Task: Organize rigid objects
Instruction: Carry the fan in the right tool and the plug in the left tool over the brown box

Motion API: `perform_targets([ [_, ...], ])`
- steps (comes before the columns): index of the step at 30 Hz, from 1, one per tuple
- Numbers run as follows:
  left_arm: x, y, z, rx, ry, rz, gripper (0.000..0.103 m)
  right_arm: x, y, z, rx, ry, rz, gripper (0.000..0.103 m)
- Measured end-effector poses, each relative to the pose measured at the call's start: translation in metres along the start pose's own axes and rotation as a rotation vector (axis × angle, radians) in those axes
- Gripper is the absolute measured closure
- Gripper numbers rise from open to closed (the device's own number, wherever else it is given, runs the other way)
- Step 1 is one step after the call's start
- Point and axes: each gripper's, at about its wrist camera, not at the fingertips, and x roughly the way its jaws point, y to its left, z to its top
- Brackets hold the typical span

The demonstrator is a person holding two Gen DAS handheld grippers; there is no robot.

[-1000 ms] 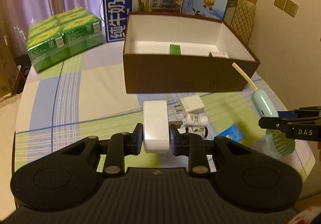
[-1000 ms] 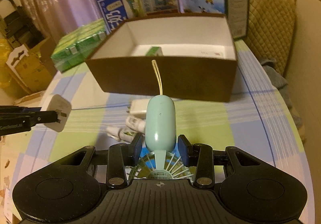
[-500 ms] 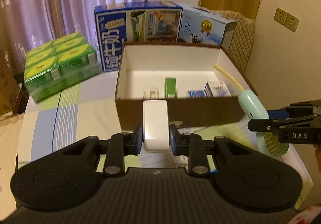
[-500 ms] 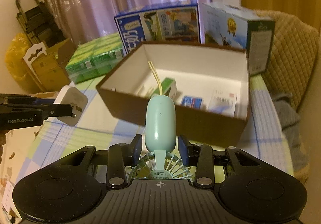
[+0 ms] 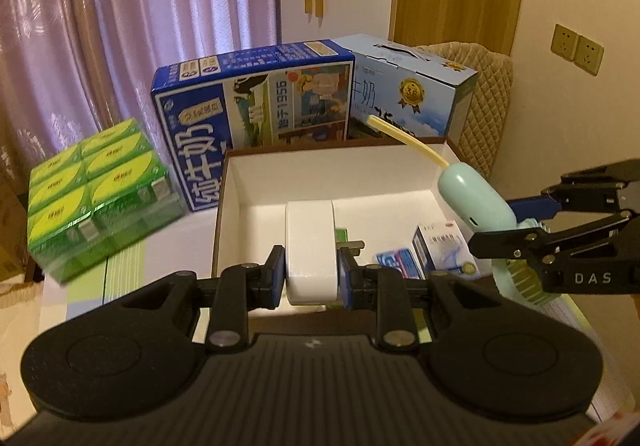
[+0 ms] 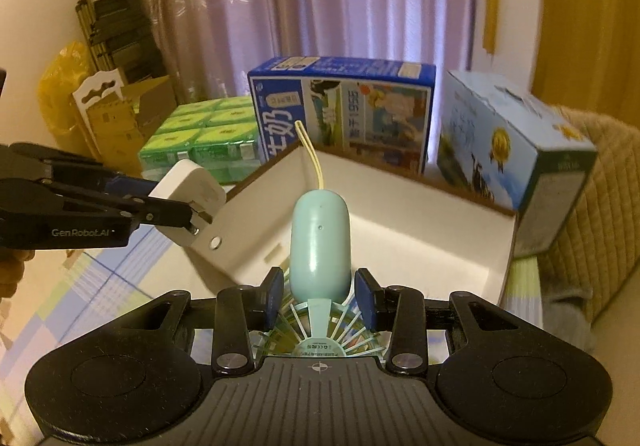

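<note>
Checked tablecloth [image 6: 100, 286] before mauve curtains [image 6: 320, 6]

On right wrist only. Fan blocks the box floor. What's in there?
Observer: The left wrist view shows a white-blue carton, a small blue pack and a green item on the floor of the box, all in its right half.
Operator: Left gripper's hold on the charger?
Observer: The left gripper is shut on the charger, with one pad on each of two opposite sides.
Operator: Any free floor?
Observer: The left half shows bare white wherever the charger does not hide it.
</note>
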Motion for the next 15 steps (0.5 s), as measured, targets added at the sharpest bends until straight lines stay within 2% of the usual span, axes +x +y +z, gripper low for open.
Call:
perform_targets([
  [7,0.051,0.011,0.022,-0.002,0.043,-0.009,0.080,0.039,-0.024,0.023,-0.078,0.026,0.003,0.067],
  [15,0.112,0.027,0.036,0.014,0.120,-0.004,0.080,0.098,-0.050,0.025,-0.188,0.116,-0.014,0.067],
])
